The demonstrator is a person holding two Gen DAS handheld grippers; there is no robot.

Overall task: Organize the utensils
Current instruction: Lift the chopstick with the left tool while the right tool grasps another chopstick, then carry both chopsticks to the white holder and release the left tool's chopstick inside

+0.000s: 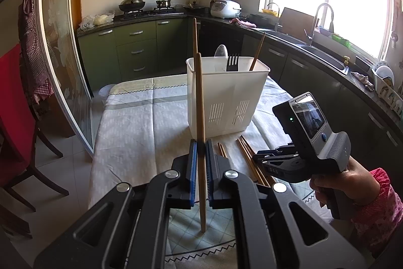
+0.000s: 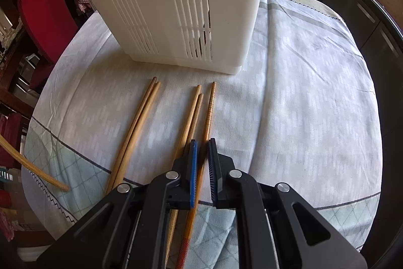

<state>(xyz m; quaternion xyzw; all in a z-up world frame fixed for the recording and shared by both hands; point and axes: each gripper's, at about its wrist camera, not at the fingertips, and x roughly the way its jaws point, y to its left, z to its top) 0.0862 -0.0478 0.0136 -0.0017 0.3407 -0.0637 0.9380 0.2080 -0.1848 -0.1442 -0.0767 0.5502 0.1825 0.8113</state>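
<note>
1. The left gripper [image 1: 200, 150] is held above the near edge of the table, its blue pads pinched on a single wooden chopstick [image 1: 200, 102] that stands nearly upright, its lower end hanging free below the fingers over the tablecloth [image 1: 131, 122].
2. The right gripper [image 2: 202, 150] is low over the cloth and pointed toward the far side, its jaws a narrow gap apart and straddling the rightmost of the loose chopsticks [image 2: 207, 115]; whether the pads touch it I cannot tell. In the left view the person's right hand [image 1: 335, 183] grips its handle at the right.
3. Five chopsticks lie on the cloth in front of the white utensil holder [image 2: 176, 4]: a pair [image 2: 136, 127] to the left, touching each other, and three to the right.
4. The holder stands upright near the middle of the table, just beyond the chopstick tips. It already holds a black fork [image 1: 232, 62], a spoon [image 1: 221, 51] and two chopsticks leaning out of the top.
5. There is bare cloth to the right of the holder and to its left.
6. A red chair [image 1: 12, 117] stands at the left of the table; green cabinets [image 1: 136, 49] and a sink [image 1: 325, 54] line the far and right walls.
</note>
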